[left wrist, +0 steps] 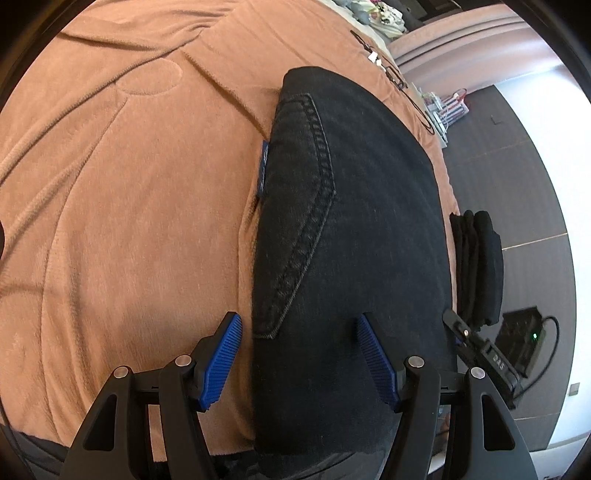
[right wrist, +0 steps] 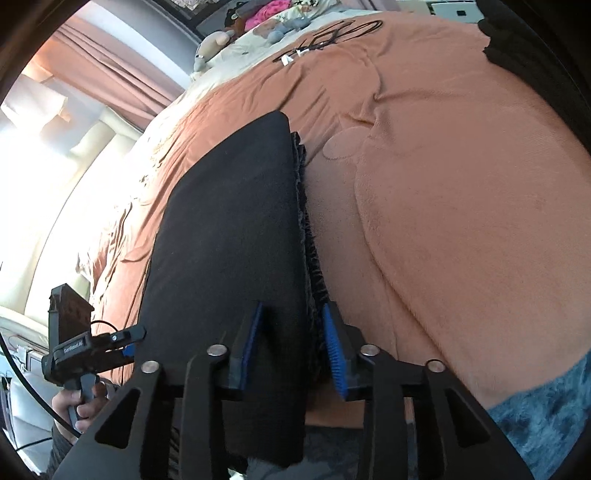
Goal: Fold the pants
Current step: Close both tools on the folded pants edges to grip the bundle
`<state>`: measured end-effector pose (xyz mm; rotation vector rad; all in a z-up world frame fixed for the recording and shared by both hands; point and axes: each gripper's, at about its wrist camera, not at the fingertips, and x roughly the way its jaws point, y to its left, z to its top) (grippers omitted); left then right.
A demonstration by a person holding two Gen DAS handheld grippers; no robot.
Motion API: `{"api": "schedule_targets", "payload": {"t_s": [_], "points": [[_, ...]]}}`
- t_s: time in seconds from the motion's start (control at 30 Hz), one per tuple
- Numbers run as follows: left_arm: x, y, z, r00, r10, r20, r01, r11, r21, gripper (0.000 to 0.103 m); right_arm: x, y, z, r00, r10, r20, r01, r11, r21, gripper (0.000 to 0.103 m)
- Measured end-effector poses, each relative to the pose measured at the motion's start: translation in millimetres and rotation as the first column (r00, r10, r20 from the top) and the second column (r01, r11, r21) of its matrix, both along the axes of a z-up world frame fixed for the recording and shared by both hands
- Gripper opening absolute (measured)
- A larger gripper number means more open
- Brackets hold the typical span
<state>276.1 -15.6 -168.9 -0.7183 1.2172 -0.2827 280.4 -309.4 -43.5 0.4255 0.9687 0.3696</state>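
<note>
Black denim pants [left wrist: 351,229] lie folded in a long stack on an orange-brown blanket [left wrist: 129,203]; a back pocket and a small blue label face up. My left gripper [left wrist: 299,328] is open, its blue pads either side of the pants' near left edge, holding nothing. In the right wrist view the pants [right wrist: 229,236] show a smooth top layer and frayed hems along their right edge. My right gripper [right wrist: 291,325] has its blue pads closed narrowly around that near right edge. The left gripper [right wrist: 96,347] and the hand holding it show at lower left.
A pile of folded dark clothes [left wrist: 480,266] sits at the bed's right edge. A black device with a cable [left wrist: 521,332] lies on the dark floor. Black cables [right wrist: 332,37] and soft toys [right wrist: 258,18] lie at the bed's far end. Curtains [right wrist: 110,81] hang beyond.
</note>
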Motion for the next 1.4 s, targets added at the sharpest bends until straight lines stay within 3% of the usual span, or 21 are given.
{"api": "schedule_targets", "payload": {"t_s": [0.1,0.23,0.53,0.63,0.73,0.9,1.4], "points": [[-3.1,0.8,2.2,1.000,0.000,0.008,0.000,1.000,-0.020,0.067,6.8,-1.2,-6.8,1.000,0.018,-0.015,-0.018,1.000,0.012,0.043],[-8.1,5.1,13.1,0.999,0.014,0.050,-0.013,0.999,-0.029,0.067,12.4,-0.9,-11.9,0.999,0.036,-0.025,-0.035,0.999,0.032,0.043],[-9.8,15.9,1.8,1.000,0.010,0.027,-0.009,0.998,-0.066,0.061,15.1,8.7,-15.7,0.998,0.065,-0.024,-0.064,0.998,0.027,0.043],[-6.1,10.3,-10.9,1.000,-0.007,-0.018,0.006,0.997,-0.072,0.055,20.2,10.2,-23.2,0.997,0.061,-0.041,-0.059,0.997,0.051,0.043],[-9.8,10.2,-5.5,1.000,-0.010,-0.005,0.010,0.999,-0.039,0.045,19.3,14.1,-21.5,0.997,0.060,-0.044,-0.058,0.997,0.047,0.039],[-13.5,22.9,5.9,1.000,-0.009,0.015,0.010,0.998,-0.058,0.030,13.2,24.1,-16.9,0.997,0.065,-0.042,-0.064,0.998,0.023,0.039],[-8.6,64.2,19.1,1.000,0.018,0.025,-0.018,1.000,-0.014,0.030,-13.8,71.4,-17.5,0.990,0.105,-0.095,-0.102,0.994,0.035,0.039]]}}
